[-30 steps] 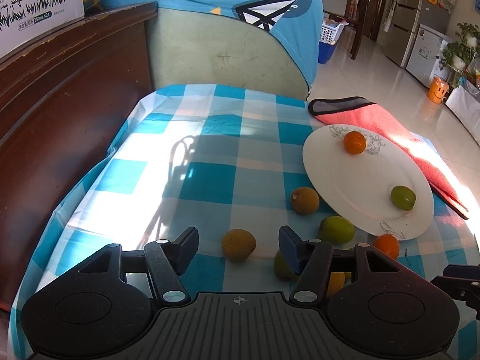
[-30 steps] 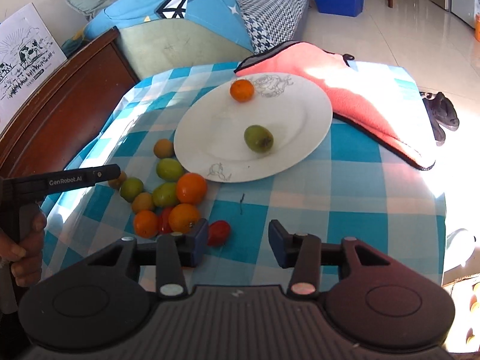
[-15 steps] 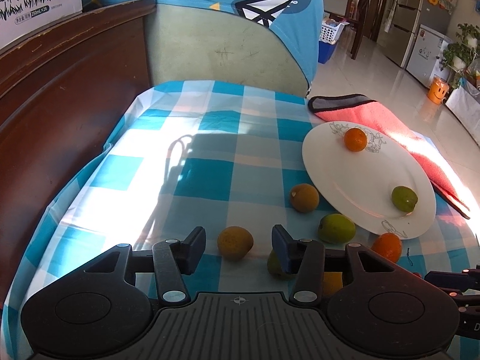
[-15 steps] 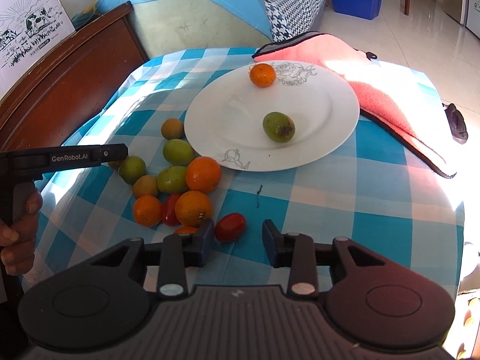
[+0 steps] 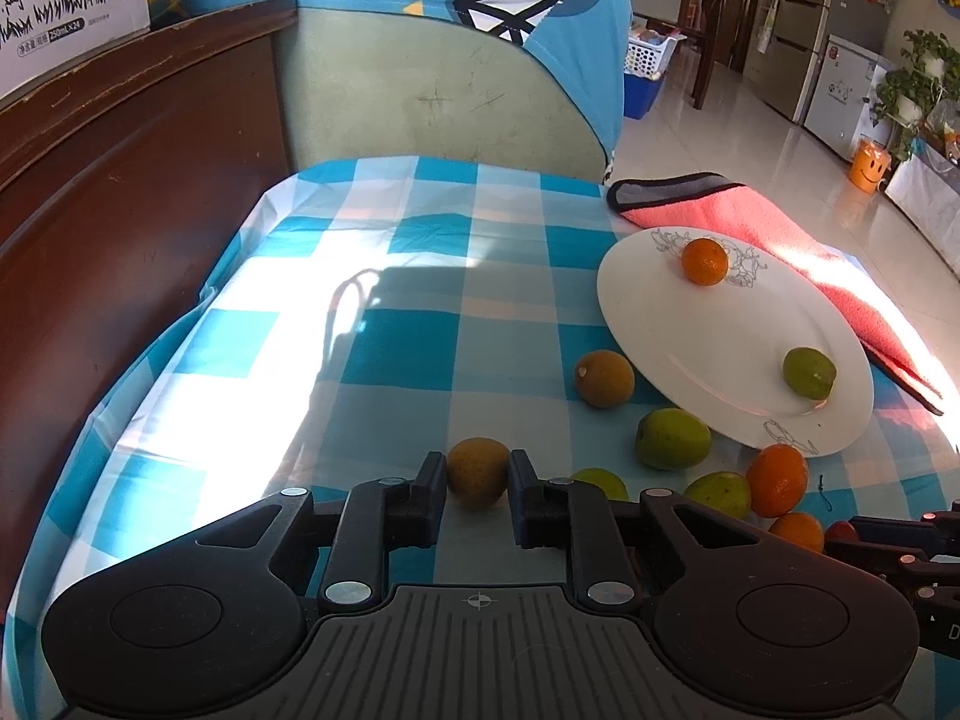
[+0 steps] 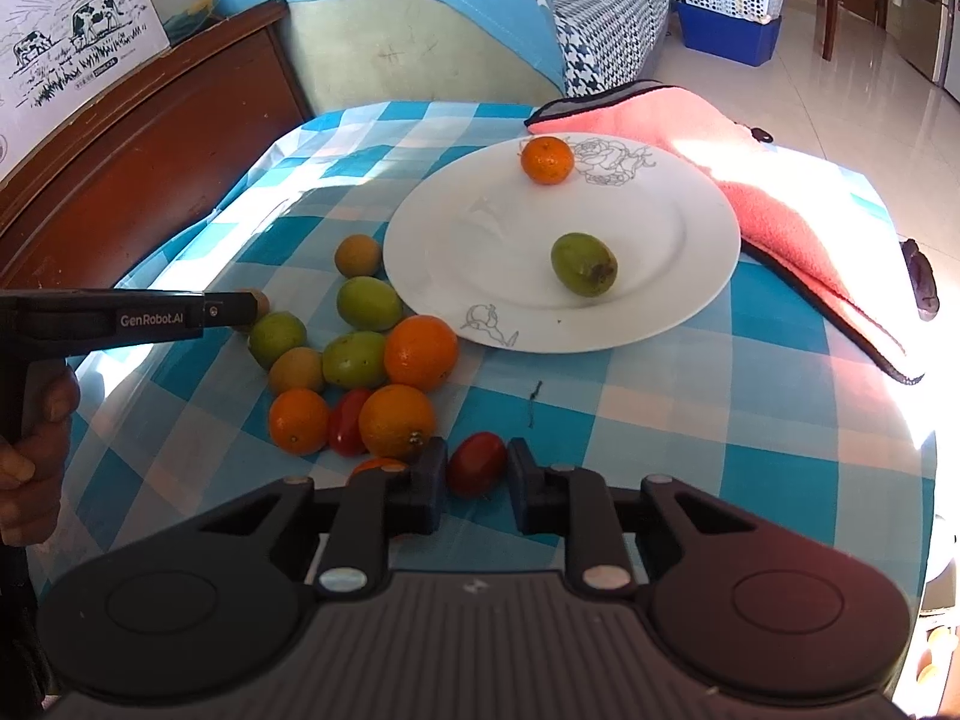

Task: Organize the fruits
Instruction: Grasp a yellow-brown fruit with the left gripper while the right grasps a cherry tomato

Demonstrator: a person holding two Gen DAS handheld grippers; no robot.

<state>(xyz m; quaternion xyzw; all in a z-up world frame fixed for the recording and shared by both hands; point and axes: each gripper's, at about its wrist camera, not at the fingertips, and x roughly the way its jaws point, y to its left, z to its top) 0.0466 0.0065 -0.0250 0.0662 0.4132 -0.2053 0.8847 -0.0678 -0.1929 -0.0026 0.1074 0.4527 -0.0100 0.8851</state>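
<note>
A white plate on the checked tablecloth holds an orange and a green fruit. My left gripper has closed on a brown-yellow fruit resting on the cloth; both pads touch it. My right gripper has closed around a red cherry tomato on the cloth. A pile of oranges, green fruits and tomatoes lies left of the plate. The left gripper also shows in the right wrist view.
A pink cloth lies at the plate's far right side. A dark wooden headboard runs along the table's left. A cushion with a blue cover stands behind the table. The table edge drops off at right.
Both grippers have moved forward and narrowed. The left now grips the brown-yellow fruit; the right now encloses the red tomato.
</note>
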